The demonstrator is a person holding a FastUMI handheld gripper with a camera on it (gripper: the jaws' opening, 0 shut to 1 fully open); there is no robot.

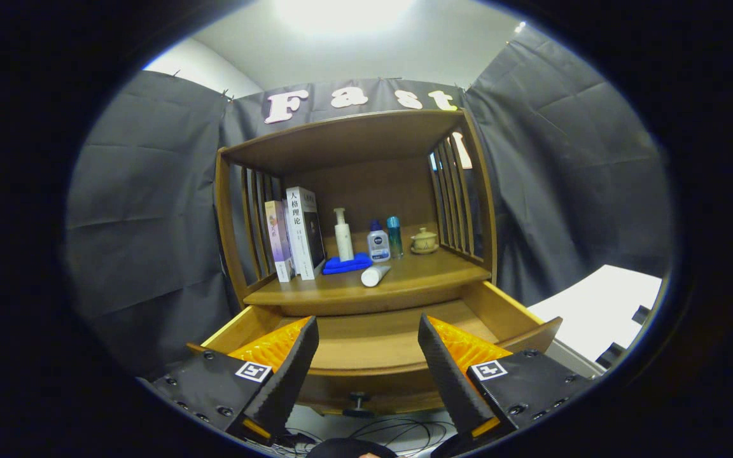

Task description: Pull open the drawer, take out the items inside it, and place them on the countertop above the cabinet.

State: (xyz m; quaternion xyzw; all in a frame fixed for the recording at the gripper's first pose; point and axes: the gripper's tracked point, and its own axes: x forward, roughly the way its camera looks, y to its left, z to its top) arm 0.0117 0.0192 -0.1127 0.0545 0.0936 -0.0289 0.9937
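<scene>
The cabinet [354, 137] is warm brown wood with a smooth satin finish; its surface [417, 270] catches a soft sheen. The open drawer [366, 334] is the same smooth wood, with a dark knob [358, 402] that looks like matt metal. The tongs [368, 356], spread apart over the drawer, have fingers [290, 369] with a rough, grainy matt face. On the surface, the books [296, 232] have glossy paper covers, the folded towel [347, 263] is soft cloth, the white tube [374, 275] and pump bottle [343, 234] are smooth plastic, and the lidded cup [424, 240] looks like glazed ceramic.
</scene>
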